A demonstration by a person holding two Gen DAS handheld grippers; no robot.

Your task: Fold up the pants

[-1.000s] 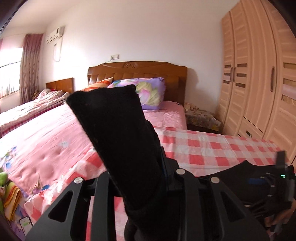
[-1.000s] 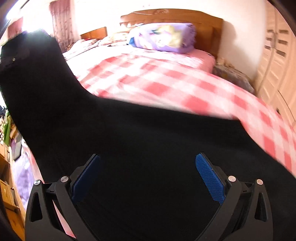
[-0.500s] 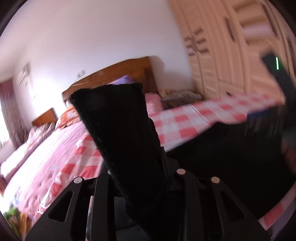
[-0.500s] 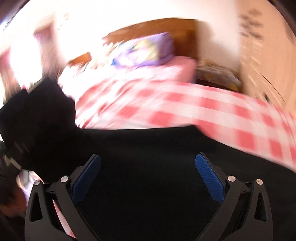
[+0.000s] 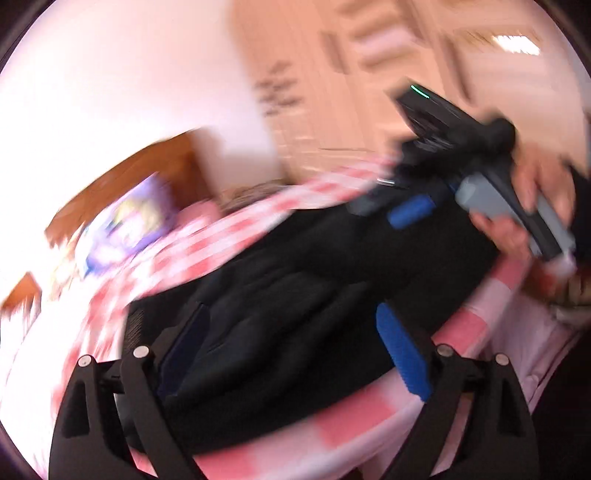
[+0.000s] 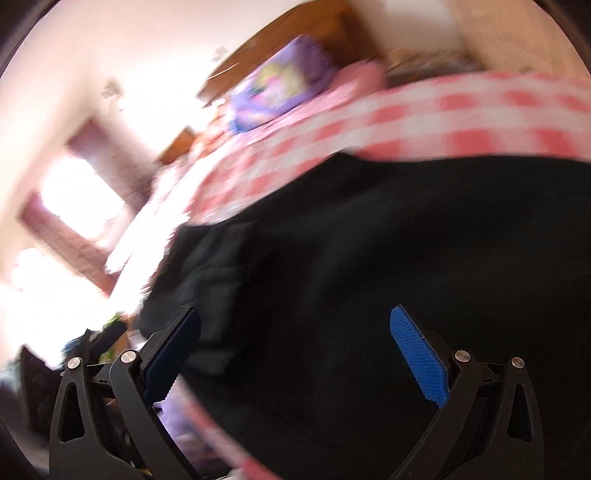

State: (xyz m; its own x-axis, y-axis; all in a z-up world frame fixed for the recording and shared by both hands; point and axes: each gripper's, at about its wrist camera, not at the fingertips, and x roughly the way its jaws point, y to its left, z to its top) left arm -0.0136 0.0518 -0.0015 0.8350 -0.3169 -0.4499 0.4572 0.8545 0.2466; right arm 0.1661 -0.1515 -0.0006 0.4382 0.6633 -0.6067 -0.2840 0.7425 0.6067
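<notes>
The black pants point(image 5: 295, 288) lie spread across the red-and-white checked blanket point(image 5: 229, 236), blurred by motion. My left gripper point(image 5: 291, 314) hangs just over them; its jaws are opening wide and the blue pads point(image 5: 402, 354) press on nothing. My right gripper point(image 6: 295, 314) stands open above the dark cloth point(image 6: 369, 258), with nothing clamped. In the left wrist view a hand point(image 5: 535, 184) holds the right gripper at the far end of the pants, one of its blue pads point(image 5: 410, 212) showing.
A purple flowered pillow point(image 6: 280, 88) and a wooden headboard point(image 6: 288, 33) sit at the head of the bed. Light wooden wardrobe doors point(image 5: 369, 92) stand beyond it. A bright curtained window point(image 6: 85, 199) is at the left. The bed's edge point(image 5: 517, 332) runs close by.
My left gripper has let go of the black pant end it held upright, and the cloth now lies on the bed. Both views have rolled and swung; the right gripper stays open.
</notes>
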